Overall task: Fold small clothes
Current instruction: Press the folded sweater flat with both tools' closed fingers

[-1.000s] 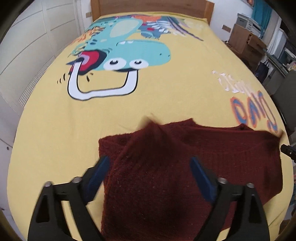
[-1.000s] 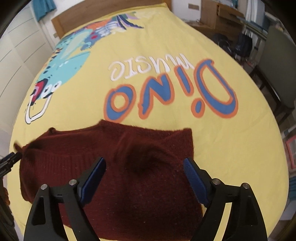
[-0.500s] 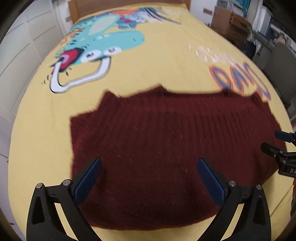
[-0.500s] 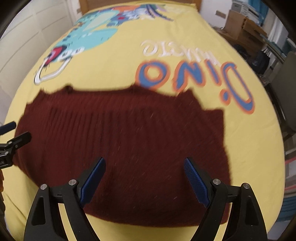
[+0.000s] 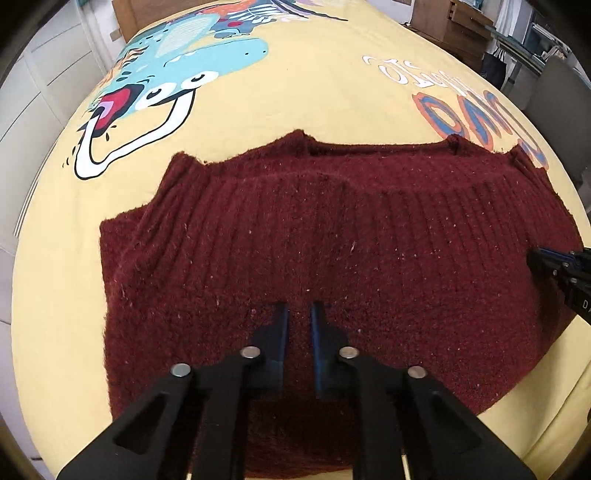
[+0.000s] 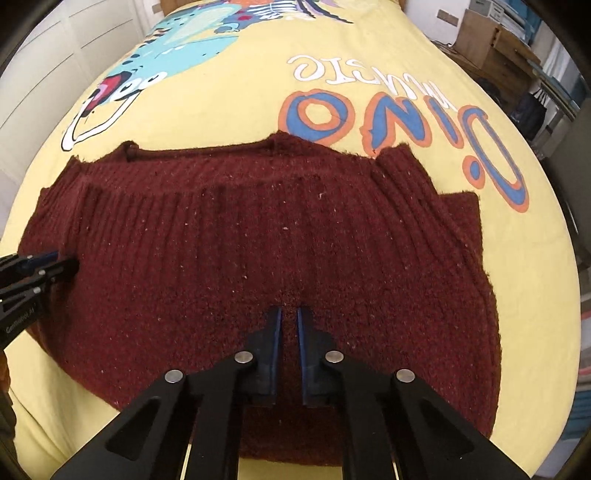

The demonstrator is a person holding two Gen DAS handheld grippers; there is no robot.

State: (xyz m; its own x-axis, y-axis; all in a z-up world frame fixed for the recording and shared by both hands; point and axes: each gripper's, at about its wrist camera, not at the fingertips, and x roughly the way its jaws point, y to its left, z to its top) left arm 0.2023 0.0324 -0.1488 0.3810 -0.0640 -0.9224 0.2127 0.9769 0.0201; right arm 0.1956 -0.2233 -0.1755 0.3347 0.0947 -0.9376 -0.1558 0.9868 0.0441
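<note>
Hiding beneath tongs [image 5: 297, 314]: sweater [image 5: 332, 229] hem

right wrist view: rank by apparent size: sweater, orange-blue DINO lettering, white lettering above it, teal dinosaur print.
1. sweater
2. DINO lettering
3/4. teal dinosaur print and white lettering: too close to rank; dinosaur partly cropped, fisheye-shrunk.

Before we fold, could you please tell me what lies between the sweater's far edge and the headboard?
Only bare yellow bedspread with its dinosaur print, between sweater and headboard, in both wrist views.
</note>
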